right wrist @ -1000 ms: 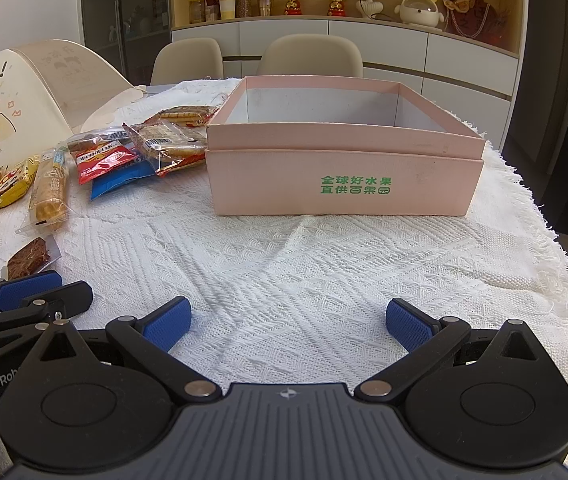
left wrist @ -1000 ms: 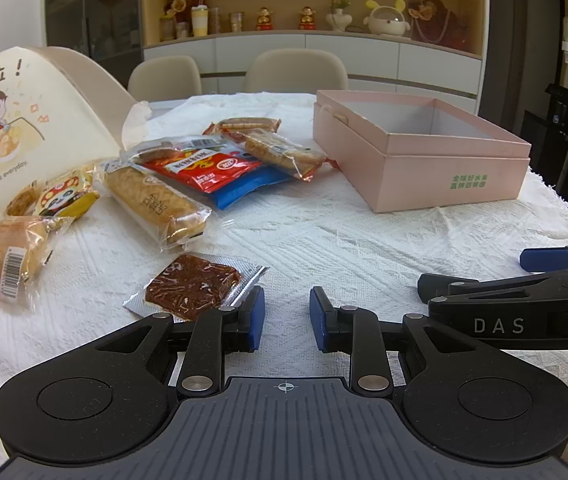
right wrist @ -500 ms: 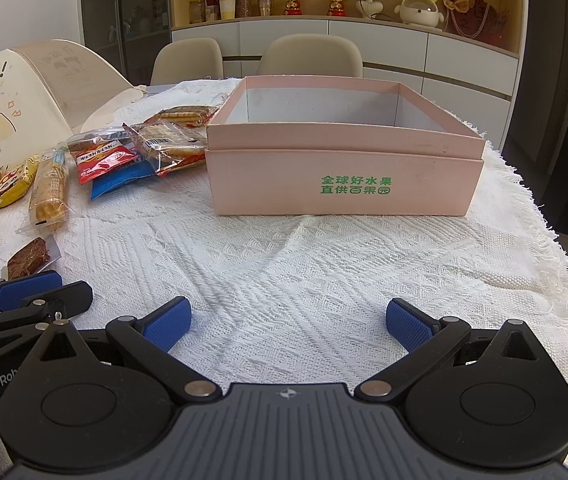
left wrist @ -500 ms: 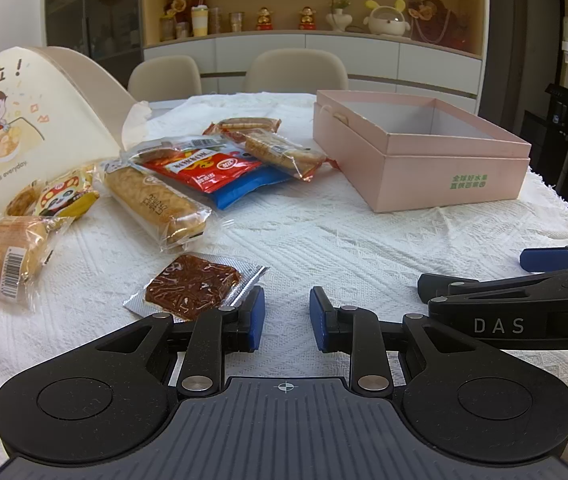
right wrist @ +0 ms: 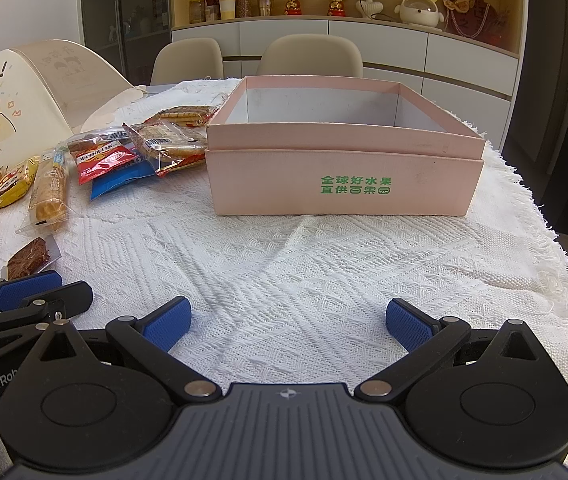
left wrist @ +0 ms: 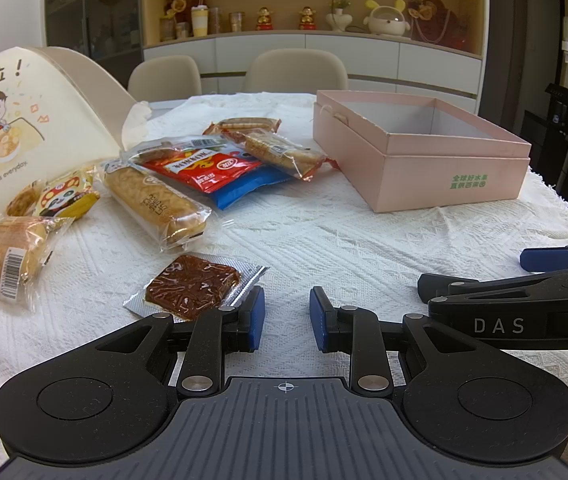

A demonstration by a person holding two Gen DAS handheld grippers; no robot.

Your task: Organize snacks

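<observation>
We work at a desk (right wrist: pixel 323 264) under a white woven cloth, with an open pink box (right wrist: pixel 343 184) toward its right side, apparently empty as far as its interior shows. The snacks lie loose to the box's left: a long bread bar (left wrist: pixel 156 204), a red packet (left wrist: pixel 200 168) on a blue one, cracker packs just beside the box, and nearest us a flat brown square in clear wrap (left wrist: pixel 192 288). Our left hand-held gripper (left wrist: pixel 284 316) is narrowly parted and holds nothing; the brown square lies just ahead of its left finger. Our right hand-held gripper (right wrist: pixel 287 320) is spread wide, also empty, facing the box. To start well, we would widen the left jaws, pinch the brown square by its raised wrap edge rather than press into the cloth, then lift clear over the box wall.
</observation>
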